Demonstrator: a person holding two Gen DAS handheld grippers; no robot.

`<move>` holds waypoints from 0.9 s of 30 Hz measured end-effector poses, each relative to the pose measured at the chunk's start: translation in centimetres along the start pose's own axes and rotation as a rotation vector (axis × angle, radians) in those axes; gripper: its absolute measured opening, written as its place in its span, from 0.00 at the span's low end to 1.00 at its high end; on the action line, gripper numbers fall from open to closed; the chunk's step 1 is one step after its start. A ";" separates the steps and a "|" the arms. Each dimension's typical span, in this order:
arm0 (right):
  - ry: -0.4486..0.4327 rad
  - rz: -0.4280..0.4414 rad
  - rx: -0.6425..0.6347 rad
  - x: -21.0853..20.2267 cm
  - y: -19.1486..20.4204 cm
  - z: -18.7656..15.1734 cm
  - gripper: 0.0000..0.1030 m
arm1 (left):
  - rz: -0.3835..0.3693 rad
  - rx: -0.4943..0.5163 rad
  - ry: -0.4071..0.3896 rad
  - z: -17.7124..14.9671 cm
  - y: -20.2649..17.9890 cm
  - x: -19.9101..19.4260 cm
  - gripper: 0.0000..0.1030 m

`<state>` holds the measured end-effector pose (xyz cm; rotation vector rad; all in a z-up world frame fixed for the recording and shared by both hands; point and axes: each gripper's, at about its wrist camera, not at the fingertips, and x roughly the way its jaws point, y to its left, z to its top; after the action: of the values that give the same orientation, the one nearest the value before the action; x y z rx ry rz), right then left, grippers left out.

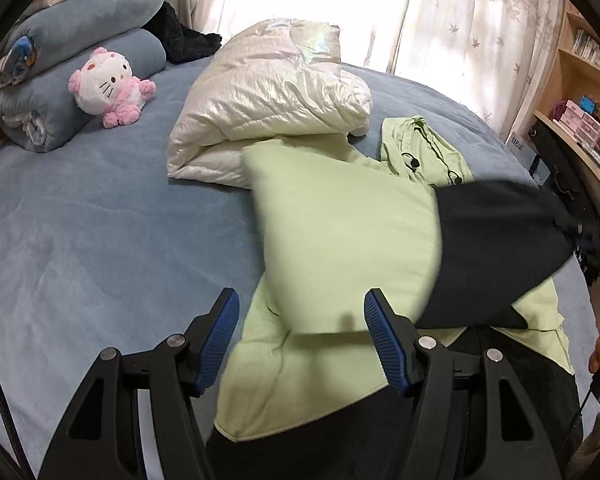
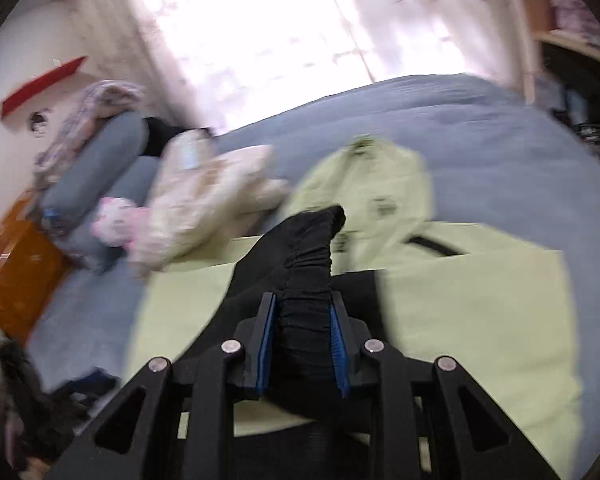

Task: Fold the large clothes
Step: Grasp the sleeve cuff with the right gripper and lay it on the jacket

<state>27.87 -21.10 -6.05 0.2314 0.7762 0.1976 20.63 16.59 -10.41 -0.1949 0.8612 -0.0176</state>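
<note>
A light green jacket with black panels lies spread on the blue bed. Its hood with black cords lies at the far side. My left gripper is open and empty, hovering just above the jacket's near green part. My right gripper is shut on a bunched black cuff of the jacket's sleeve and holds it lifted over the green body. In the left wrist view this black sleeve end stretches toward the right. The right wrist view is blurred by motion.
A folded cream puffer jacket lies just beyond the green one. A pink and white plush toy leans on rolled blue bedding at the far left. Curtains hang behind the bed. Wooden shelves stand at the right.
</note>
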 end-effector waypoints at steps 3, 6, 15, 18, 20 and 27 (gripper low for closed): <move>0.051 -0.109 0.017 1.8 -3.6 -1.2 0.27 | -0.023 -0.005 0.024 1.2 1.0 1.4 0.62; 0.185 -0.166 0.008 4.3 -5.9 -2.9 0.33 | -0.032 -0.008 0.076 2.5 2.1 3.6 0.62; 0.246 -0.027 0.152 5.0 -9.5 -3.1 0.41 | -0.096 -0.020 0.189 5.4 3.1 10.6 0.62; 0.254 -0.017 0.147 5.8 -9.2 -2.7 0.41 | -0.109 -0.013 0.225 6.2 2.6 12.5 0.62; 0.261 0.005 0.157 6.3 -9.5 -2.4 0.43 | -0.135 0.013 0.241 6.7 2.0 13.5 0.62; 0.265 0.087 0.217 7.7 -10.8 -1.6 0.46 | -0.130 0.033 0.268 8.2 1.0 17.3 0.62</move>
<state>33.09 -29.18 -15.29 0.4508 1.0533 0.2288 38.06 17.29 -18.42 -0.2198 1.1137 -0.1825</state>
